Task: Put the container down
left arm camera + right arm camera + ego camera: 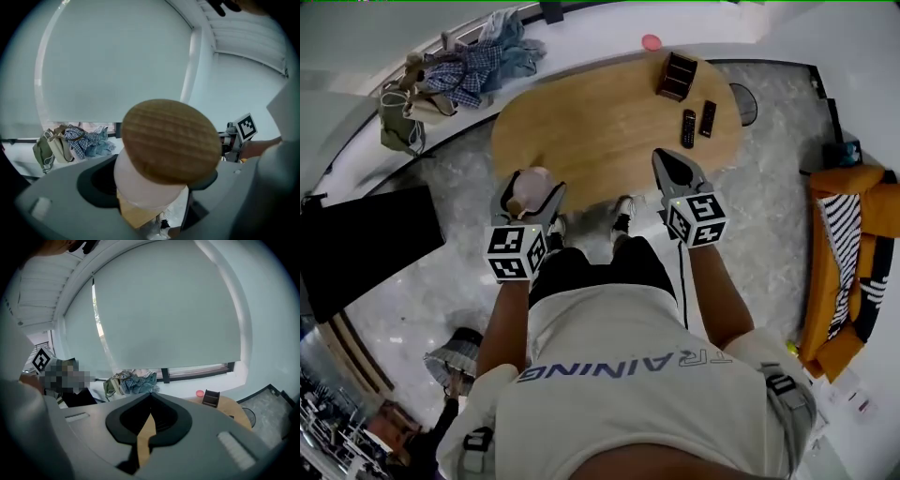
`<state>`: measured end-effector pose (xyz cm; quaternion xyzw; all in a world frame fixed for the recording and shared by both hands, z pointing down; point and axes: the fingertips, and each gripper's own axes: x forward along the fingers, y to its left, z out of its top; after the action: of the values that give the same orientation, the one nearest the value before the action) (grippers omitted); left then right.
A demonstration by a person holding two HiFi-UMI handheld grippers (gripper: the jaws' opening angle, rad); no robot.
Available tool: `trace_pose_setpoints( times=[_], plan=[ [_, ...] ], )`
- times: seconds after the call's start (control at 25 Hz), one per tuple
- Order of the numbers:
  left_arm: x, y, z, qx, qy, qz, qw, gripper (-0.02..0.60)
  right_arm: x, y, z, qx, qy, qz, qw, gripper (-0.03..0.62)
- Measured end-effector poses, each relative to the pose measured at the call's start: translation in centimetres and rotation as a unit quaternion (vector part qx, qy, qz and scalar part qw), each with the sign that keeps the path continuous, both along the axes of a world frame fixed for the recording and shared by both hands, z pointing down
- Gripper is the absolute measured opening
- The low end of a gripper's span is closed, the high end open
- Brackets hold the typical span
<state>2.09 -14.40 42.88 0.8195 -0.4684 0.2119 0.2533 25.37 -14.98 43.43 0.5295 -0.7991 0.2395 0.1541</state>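
— Where is the container (530, 190) sitting right now?

— It isn't sitting anywhere. The left gripper (528, 187) is holding it by its pale body, one jaw pressing on each side, spread wide around it. In the head view it is hanging at the near edge of the oval wooden table (600, 122), just in front of the person's legs.

— And the top of it?

— The round wooden lid (171, 140) is filling the middle of the left gripper view, tipping toward the camera.

— What is the right gripper (670, 167) doing?

— Its jaws are meeting at the tips with nothing between them; only a sliver of tabletop is showing through the slit. It is hovering over the table's near edge too, well apart from the container.

— Anything lying on the table?

— Two black remotes (697, 123) are lying side by side toward the far right, and a dark wooden box (677, 76) is standing beyond them.
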Motion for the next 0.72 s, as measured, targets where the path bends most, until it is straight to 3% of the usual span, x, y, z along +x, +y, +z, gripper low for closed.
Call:
trace_pose_setpoints(
  times=[0.12,0.24,0.48,0.72],
  plan=[
    [2.0,-0.2,2.1,-0.01,-0.003,-0.03,0.9995,0.402,2.0,-1.3,2.4,-0.016,0.002,-0.021,1.0,0.017],
    [3.3,0.0,5.7,-0.023,-0.013,-0.034,0.9991,0.402,3.0,-1.6,5.3,-0.035,-0.003,-0.024,0.999,0.017],
    [5.7,-0.5,16.2,-0.066,-0.045,-0.001,0.9968,0.402,2.5,-1.5,11.5,-0.078,-0.004,-0.022,0.997,0.017],
    [8.1,-2.9,26.5,-0.083,-0.094,0.022,0.9919,0.402,2.4,-0.8,16.5,-0.116,-0.004,-0.023,0.993,0.017]
  ],
)
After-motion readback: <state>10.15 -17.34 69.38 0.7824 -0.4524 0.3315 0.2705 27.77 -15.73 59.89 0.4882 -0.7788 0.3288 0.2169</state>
